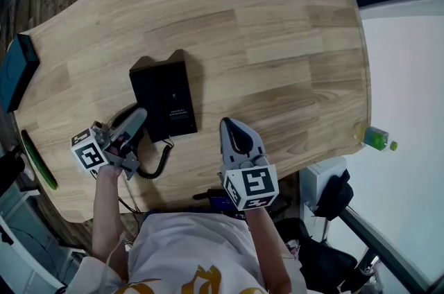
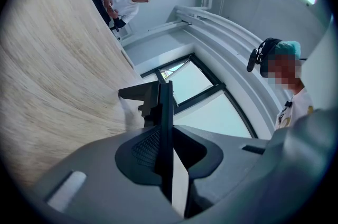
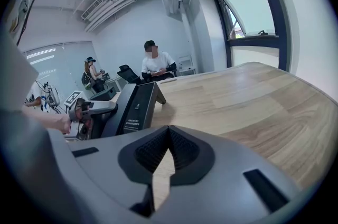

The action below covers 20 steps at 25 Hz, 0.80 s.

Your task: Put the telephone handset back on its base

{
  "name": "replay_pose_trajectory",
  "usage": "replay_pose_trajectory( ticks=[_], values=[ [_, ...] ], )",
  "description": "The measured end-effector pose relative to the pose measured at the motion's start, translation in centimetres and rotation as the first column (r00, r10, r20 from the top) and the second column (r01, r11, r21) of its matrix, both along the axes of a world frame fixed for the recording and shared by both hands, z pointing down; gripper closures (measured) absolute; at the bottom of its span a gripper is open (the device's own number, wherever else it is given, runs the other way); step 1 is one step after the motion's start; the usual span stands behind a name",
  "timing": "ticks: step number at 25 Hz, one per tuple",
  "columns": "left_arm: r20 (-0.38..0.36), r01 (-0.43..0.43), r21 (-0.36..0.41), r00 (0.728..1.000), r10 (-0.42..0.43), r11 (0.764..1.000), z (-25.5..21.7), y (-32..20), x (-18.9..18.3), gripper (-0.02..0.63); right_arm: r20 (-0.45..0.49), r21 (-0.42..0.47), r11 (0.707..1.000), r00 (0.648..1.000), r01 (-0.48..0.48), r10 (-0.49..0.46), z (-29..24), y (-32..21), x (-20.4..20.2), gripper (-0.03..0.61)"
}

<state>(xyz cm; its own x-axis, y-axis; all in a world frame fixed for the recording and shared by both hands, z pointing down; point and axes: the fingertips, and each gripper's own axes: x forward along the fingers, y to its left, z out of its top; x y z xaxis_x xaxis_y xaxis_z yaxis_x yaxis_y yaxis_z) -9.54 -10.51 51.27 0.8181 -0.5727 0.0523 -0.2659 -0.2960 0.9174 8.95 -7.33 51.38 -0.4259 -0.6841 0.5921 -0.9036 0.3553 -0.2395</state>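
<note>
- The left gripper (image 1: 137, 118) has its jaws partway closed on the handset (image 2: 166, 122), a black piece seen edge-on in the left gripper view. It sits against 1 pad, with a thin light gap low down beside the other.
- This gripper is rolled onto its side, so the table (image 1: 277, 64) stands like a wall along the left of its view.
- In the head view it points up and to the right, with its tips at the base's left edge, near the front corner.
- The handset is under those jaws, beside the base (image 1: 166, 98). I cannot tell whether it touches the base.
- The black coiled cord (image 1: 158, 166) loops from the front of the base towards the near table edge, below the left gripper.
- The right gripper (image 1: 230, 125) has its 2 tips together and nothing between them; a sliver of wood shows through the slit beneath them.
- It is over the near side of the table, just right of the base's front corner, pointing away from the wearer and apart from the base.
- The base is a black wedge with white print on top, left of the table's middle.
- A dark box (image 1: 17, 71) with a teal side sits at the table's left edge.
- A green bottle (image 1: 374, 139) is just beyond the right edge.
- A person (image 3: 156, 67) in a white shirt sits at the far end.
</note>
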Motion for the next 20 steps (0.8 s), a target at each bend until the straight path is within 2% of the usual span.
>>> replay_pose_trajectory(
  ticks=[7, 20],
  values=[
    [0.102, 0.045, -0.015, 0.994, -0.044, 0.999, 0.65, -0.29, -0.13, 0.545, 0.004, -0.002, 1.0, 1.0, -0.002, 0.002, 0.08, -0.08, 0.03, 0.575],
    [0.11, 0.044, -0.022, 0.993, -0.041, 0.999, 0.68, -0.38, -0.06, 0.545, 0.003, -0.001, 1.0, 1.0, 0.002, -0.002, 0.01, -0.21, -0.18, 0.575]
  ],
)
